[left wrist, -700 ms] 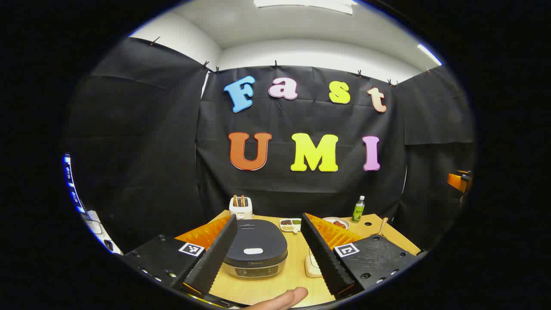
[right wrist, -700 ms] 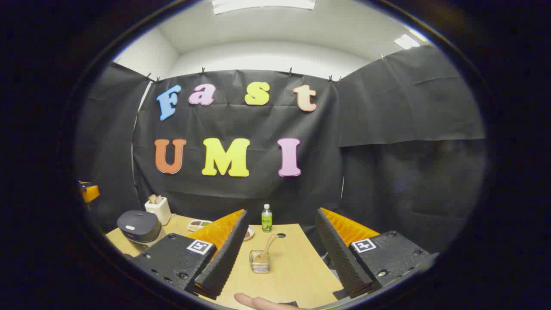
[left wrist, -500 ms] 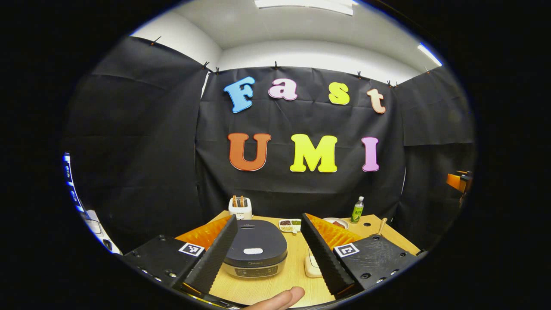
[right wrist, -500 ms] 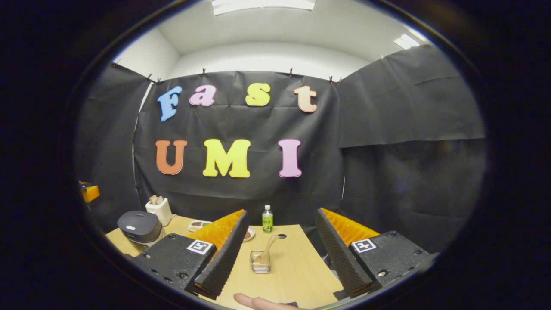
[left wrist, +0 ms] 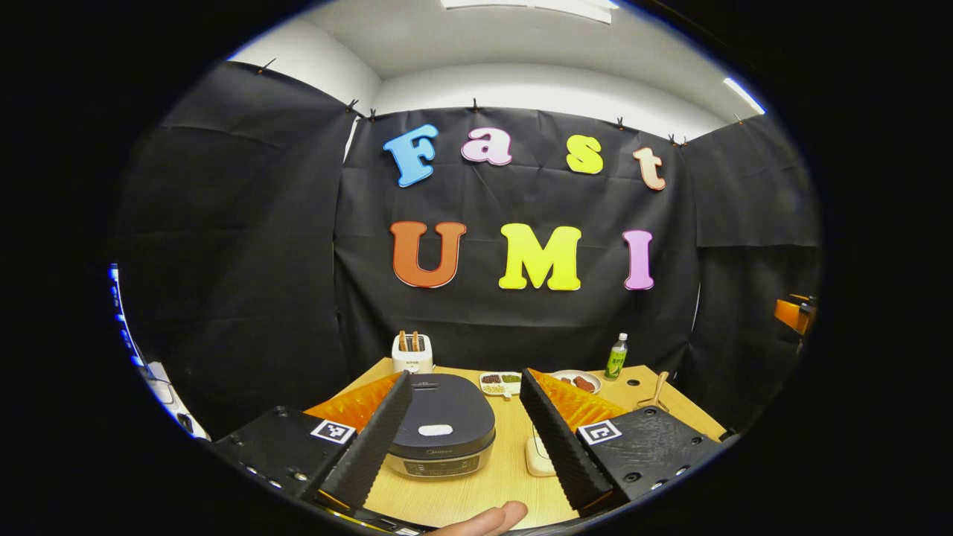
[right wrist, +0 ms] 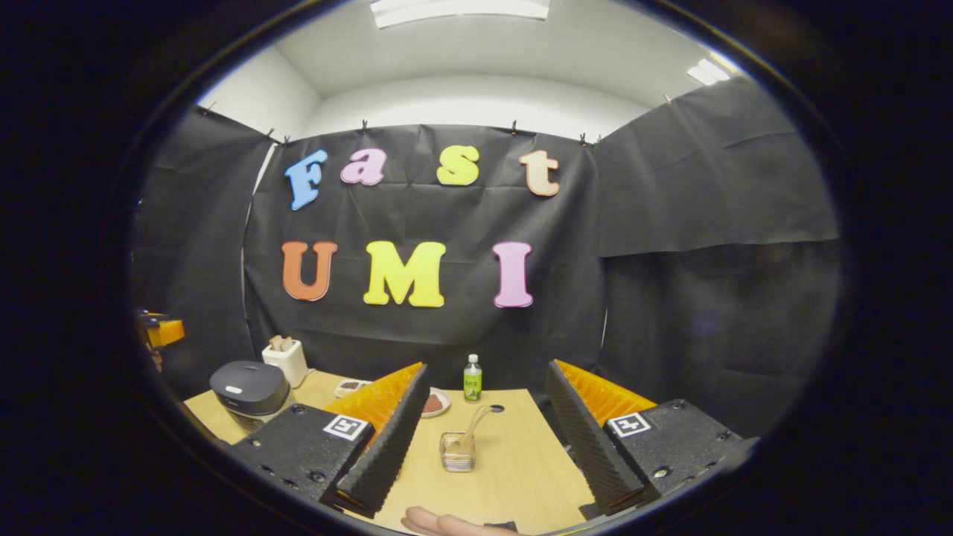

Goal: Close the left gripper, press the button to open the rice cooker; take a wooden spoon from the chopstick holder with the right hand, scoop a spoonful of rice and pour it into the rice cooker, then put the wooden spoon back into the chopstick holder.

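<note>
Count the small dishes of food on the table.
2: a divided dish of beans behind the rice cooker, and a round plate beside the green bottle. The fingers may hide others.

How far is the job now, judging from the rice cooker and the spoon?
Nothing looks done yet. The rice cooker has its lid down. The left gripper, fingers wide apart, is lined up with it. The wooden spoon stands in its holder, ahead of the open right gripper. Closing the fingers, pressing, scooping, pouring and returning remain.

black cloth walls (left wrist: 246,246), white ceiling (right wrist: 476,59) with light panels (right wrist: 460,7), wooden table (right wrist: 514,454).
</note>
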The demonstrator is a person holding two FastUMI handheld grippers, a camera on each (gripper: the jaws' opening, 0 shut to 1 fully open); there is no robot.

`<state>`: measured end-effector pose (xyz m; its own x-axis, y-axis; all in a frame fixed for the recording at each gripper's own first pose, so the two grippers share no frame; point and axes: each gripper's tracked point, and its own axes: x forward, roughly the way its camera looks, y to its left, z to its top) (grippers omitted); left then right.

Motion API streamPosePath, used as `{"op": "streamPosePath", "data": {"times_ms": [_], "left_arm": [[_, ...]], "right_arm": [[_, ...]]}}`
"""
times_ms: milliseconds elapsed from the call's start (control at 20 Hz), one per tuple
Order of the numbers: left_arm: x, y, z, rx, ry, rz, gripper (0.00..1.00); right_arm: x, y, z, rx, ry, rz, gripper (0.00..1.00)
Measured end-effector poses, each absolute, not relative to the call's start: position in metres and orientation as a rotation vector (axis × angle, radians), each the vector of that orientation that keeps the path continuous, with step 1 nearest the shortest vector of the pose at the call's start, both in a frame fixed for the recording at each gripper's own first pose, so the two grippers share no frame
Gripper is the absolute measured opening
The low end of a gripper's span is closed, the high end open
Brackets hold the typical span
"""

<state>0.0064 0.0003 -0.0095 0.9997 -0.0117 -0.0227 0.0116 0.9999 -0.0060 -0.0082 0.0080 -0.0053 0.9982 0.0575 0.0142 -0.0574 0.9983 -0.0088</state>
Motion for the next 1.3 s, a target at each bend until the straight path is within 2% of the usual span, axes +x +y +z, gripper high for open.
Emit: {"op": "streamPosePath", "data": {"times_ms": [50,100,150,200,250,300,350,400,450,500,550,650,700,800,850,900,950,1000,1050,1100,1150,1200,1300], "left_arm": [[0.009,0.002,-0.011,0.000,0.022,0.001,0.93],[0.013,0.002,-0.014,0.011,0.024,0.002,0.93],[0.016,0.002,-0.016,0.017,0.027,-0.003,0.93],[0.019,-0.002,-0.017,0.024,0.030,-0.018,0.94],[0.022,-0.003,-0.021,0.026,0.043,-0.031,0.94],[0.026,0.000,-0.025,0.025,0.051,-0.034,0.94],[0.030,0.000,-0.029,0.025,0.069,-0.036,0.94],[0.036,0.001,-0.037,0.026,0.084,-0.037,0.83],[0.041,0.006,-0.042,0.028,0.100,-0.027,0.72],[0.046,0.012,-0.048,0.030,0.110,-0.006,0.70],[0.051,0.019,-0.051,0.034,0.118,0.016,0.60],[0.062,0.031,-0.060,0.044,0.128,0.062,0.60],[0.071,0.025,-0.069,0.048,0.153,0.022,0.60],[0.081,0.023,-0.089,0.012,0.211,0.008,0.05],[0.087,0.031,-0.097,0.024,0.235,0.037,0.06],[0.093,0.039,-0.104,0.035,0.250,0.058,0.10],[0.097,0.042,-0.111,0.037,0.268,0.064,0.10],[0.099,0.043,-0.117,0.029,0.286,0.071,0.10],[0.102,0.044,-0.124,0.018,0.305,0.076,0.10],[0.105,0.046,-0.130,0.013,0.319,0.080,0.10],[0.106,0.046,-0.151,0.003,0.333,0.075,0.10],[0.102,0.048,-0.139,-0.002,0.358,0.078,0.00],[0.113,0.053,-0.156,0.010,0.391,0.098,0.00]], "right_arm": [[-0.008,0.009,-0.007,-0.008,-0.013,0.059,1.00],[-0.008,0.009,-0.009,-0.006,-0.011,0.061,0.92],[-0.007,0.009,-0.009,-0.005,-0.012,0.062,0.92],[-0.007,0.008,-0.012,-0.006,-0.012,0.062,1.00],[-0.006,0.007,-0.014,-0.008,-0.010,0.061,0.92],[-0.005,0.006,-0.016,-0.010,-0.008,0.062,1.00],[-0.004,0.005,-0.020,-0.009,-0.004,0.063,1.00],[-0.002,0.005,-0.023,-0.005,0.002,0.062,0.92],[0.000,0.003,-0.026,-0.001,0.008,0.061,1.00],[0.002,0.003,-0.029,0.001,0.014,0.061,1.00],[0.004,0.002,-0.032,0.004,0.019,0.062,0.92],[0.008,0.001,-0.041,0.004,0.035,0.065,0.92],[0.009,0.001,-0.046,0.006,0.051,0.068,1.00],[0.007,0.008,-0.054,0.013,0.078,0.100,1.00],[0.007,0.010,-0.056,0.014,0.084,0.113,0.92],[0.008,0.009,-0.058,0.011,0.085,0.119,1.00],[0.010,0.006,-0.060,0.006,0.085,0.116,0.92],[0.010,0.004,-0.062,0.003,0.090,0.112,0.92],[0.010,0.004,-0.066,0.000,0.097,0.113,1.00],[0.009,0.005,-0.068,0.001,0.101,0.119,0.92],[0.009,0.006,-0.071,0.003,0.106,0.125,0.92],[0.010,0.004,-0.073,0.006,0.111,0.127,1.00],[0.011,0.003,-0.078,0.010,0.121,0.129,1.00]]}}
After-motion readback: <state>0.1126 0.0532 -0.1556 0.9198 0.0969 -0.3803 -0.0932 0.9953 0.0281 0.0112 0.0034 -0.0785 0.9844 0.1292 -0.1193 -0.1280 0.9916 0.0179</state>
